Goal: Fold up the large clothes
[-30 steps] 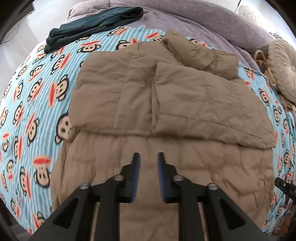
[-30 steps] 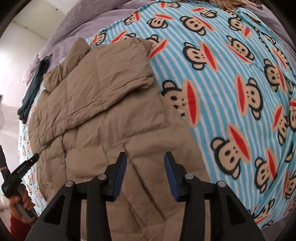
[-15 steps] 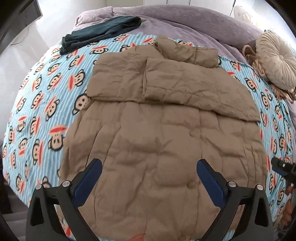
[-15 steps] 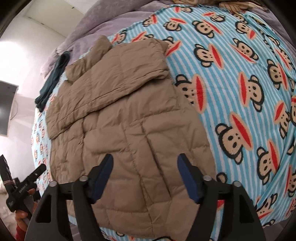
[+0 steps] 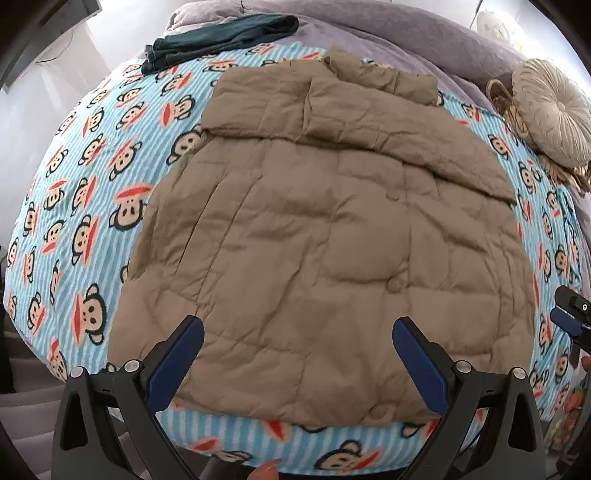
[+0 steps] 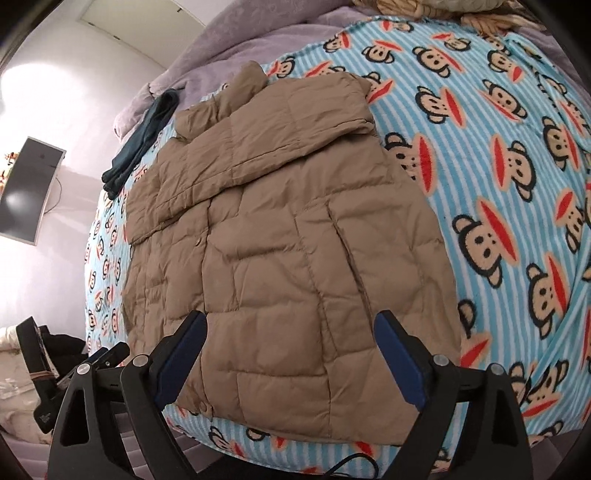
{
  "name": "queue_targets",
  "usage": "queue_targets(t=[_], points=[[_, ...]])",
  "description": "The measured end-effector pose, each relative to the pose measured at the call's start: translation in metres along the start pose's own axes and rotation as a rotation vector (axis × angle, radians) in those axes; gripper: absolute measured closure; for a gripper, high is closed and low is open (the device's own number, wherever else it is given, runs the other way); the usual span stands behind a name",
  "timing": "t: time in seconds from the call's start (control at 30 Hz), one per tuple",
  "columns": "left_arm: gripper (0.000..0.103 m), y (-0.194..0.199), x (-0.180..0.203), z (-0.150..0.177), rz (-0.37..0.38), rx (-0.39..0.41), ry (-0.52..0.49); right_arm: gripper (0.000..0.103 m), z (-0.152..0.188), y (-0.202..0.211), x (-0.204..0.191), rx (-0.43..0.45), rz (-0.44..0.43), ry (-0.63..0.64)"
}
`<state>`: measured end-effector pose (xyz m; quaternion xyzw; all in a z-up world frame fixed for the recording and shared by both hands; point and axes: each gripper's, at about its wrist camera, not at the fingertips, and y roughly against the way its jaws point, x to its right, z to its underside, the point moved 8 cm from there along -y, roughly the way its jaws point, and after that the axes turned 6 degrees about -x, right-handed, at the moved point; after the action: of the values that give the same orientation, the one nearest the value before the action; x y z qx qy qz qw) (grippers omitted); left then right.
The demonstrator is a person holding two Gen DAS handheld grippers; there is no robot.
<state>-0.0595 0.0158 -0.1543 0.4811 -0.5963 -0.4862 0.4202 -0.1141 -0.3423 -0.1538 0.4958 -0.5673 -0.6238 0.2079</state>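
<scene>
My left claw (image 5: pixel 297 354) stands released, blue pads spread wide, nothing gripped; the tan quilted jacket (image 5: pixel 325 236) lies beneath and beyond it, not touched by either pad. My right claw (image 6: pixel 291 347) is also released and its jaws are opening at this moment, with no cloth pinched between them.

The jacket lies flat at the centre of the bed, hem toward 6 o'clock, collar toward 12. Its upper part carries folded layers: both sleeves appear turned in across the chest, forming a thick band. The shell is matte, puffy, stitched in rectangular panels, with round snap buttons along one seam.

Beneath it lies a fleece blanket (image 5: pixel 88 155), pale blue and white striped, printed with red-mouthed monkey faces. At 11 o'clock in the left view rests a folded dark teal garment (image 5: pixel 218 38). A purple plush cover (image 5: pixel 406 33) runs across 12 o'clock. At 2 o'clock sits a round pleated cream cushion (image 5: pixel 554 110). I find no containers in view.
</scene>
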Motion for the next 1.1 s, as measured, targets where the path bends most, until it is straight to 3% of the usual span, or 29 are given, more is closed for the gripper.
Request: queue_targets(t=[0.13,0.37,0.53,0.77,0.9,1.1], points=[[0.001,-0.007,-0.015,0.011,-0.006,-0.008,-0.045,0.01,0.02,-0.008,0.001,0.007,0.019,-0.058],[0.001,-0.018,-0.046,0.031,-0.006,-0.034,-0.067,0.01,0.067,-0.034,0.002,-0.088,0.08,-0.149],[0.001,-0.024,-0.074,0.042,-0.013,-0.058,-0.073,0.01,0.096,-0.04,0.003,-0.1,0.002,-0.283],[0.001,-0.032,-0.098,0.047,-0.009,-0.087,-0.071,0.01,0.119,-0.045,-0.001,-0.089,-0.008,-0.357],[0.001,-0.037,-0.109,0.053,0.116,-0.13,-0.022,0.01,0.125,-0.053,-0.007,-0.098,-0.033,-0.401],[0.001,-0.046,-0.148,0.058,0.31,-0.147,0.145,0.01,0.132,-0.057,-0.005,-0.092,-0.071,-0.469]])
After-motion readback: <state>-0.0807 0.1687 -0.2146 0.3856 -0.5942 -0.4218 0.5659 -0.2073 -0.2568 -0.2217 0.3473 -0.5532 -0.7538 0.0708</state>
